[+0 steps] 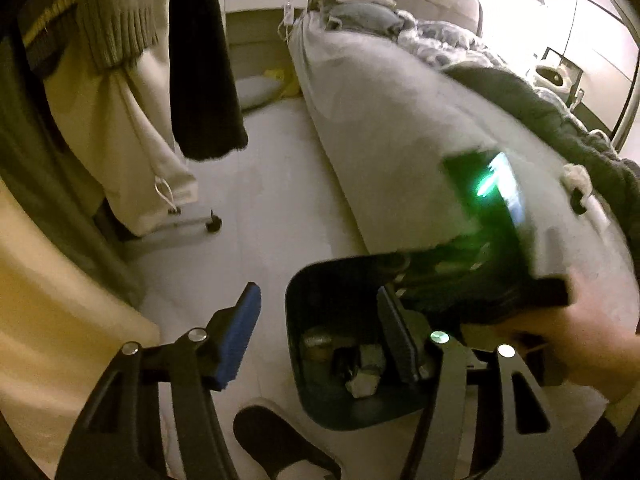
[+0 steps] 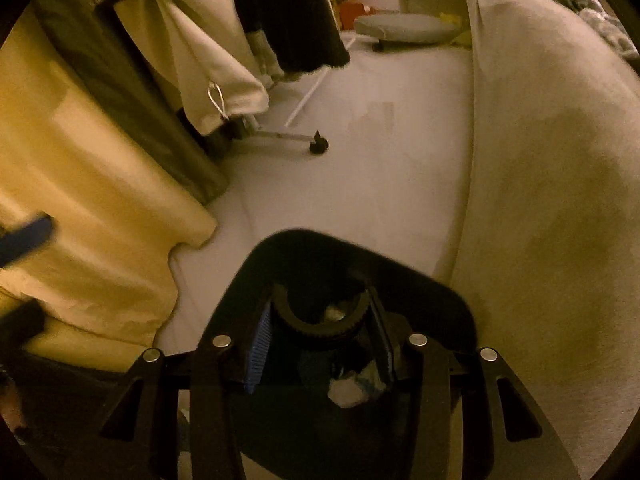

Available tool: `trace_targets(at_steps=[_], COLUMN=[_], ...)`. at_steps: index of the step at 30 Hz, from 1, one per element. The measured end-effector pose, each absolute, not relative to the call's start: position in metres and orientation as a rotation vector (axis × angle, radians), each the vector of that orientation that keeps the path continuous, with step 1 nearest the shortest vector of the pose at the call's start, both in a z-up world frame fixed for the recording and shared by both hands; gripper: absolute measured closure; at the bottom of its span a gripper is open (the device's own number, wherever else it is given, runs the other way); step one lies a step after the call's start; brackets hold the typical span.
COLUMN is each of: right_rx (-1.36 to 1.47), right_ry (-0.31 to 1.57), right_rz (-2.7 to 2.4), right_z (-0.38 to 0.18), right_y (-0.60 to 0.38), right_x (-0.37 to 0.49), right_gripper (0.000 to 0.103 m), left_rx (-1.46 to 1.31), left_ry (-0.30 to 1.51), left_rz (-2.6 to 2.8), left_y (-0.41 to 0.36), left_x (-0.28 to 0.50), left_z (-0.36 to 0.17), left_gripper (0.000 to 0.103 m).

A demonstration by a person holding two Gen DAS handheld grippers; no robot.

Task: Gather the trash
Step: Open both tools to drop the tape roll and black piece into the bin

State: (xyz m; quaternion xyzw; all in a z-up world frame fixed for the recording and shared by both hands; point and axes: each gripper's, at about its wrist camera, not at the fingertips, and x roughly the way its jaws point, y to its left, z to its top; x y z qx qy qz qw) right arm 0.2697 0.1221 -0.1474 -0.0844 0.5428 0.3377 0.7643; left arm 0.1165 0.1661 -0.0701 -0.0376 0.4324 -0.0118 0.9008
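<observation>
Trash can beside the bed

The left hand-held gripper (image 1: 320, 332) stood open above the dark bin (image 1: 316, 400); the right hand-held gripper (image 2: 320, 340) clasped a black round object (image 2: 320, 320) over the bin's crumpled trash (image 2: 346, 394).

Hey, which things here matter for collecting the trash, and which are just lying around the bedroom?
For the job:
- trash bin
- crumpled paper inside it
- dark round container, gripped by the right gripper over the bin
- left gripper, open

Just lying about:
- bed
- hanging clothes
- slipper
</observation>
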Motion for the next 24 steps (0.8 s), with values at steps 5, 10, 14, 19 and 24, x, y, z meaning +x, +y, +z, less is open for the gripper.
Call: trace_targets(at_steps=[5,10,14,19,24], right_rx=[-0.227,-0.276,-0.319,-0.365,-0.403], right_ry=[1.220,1.266,1.299,1.343,1.360], right_rz=[0.725,0.725,0.716,0.707,0.709], right_z=[-0.165,-0.179,-0.192,-0.207,-0.210], right_y=[0.126,0.130,0.132,0.133,0.134], right_x=[0.265,0.258,0.256,0.250,0.240], right_gripper=[0.058,0.058,0.058,0.056,0.052], left_rx=[-0.090,-0.103,-0.104,-0.100,-0.106], left_ry=[0.835,0.795,0.779,0.743,0.717], left_rz=[-0.036,-0.045,-0.053,-0.063,-0.070], left_y=[0.170,0.172,0.171,0.165,0.161], left_x=[0.113,0.111,0.110,0.108,0.109], left_z=[-0.046,-0.034,-0.027,-0.011,0.000], left_gripper=[0.042,0.042,0.044,0.045,0.045])
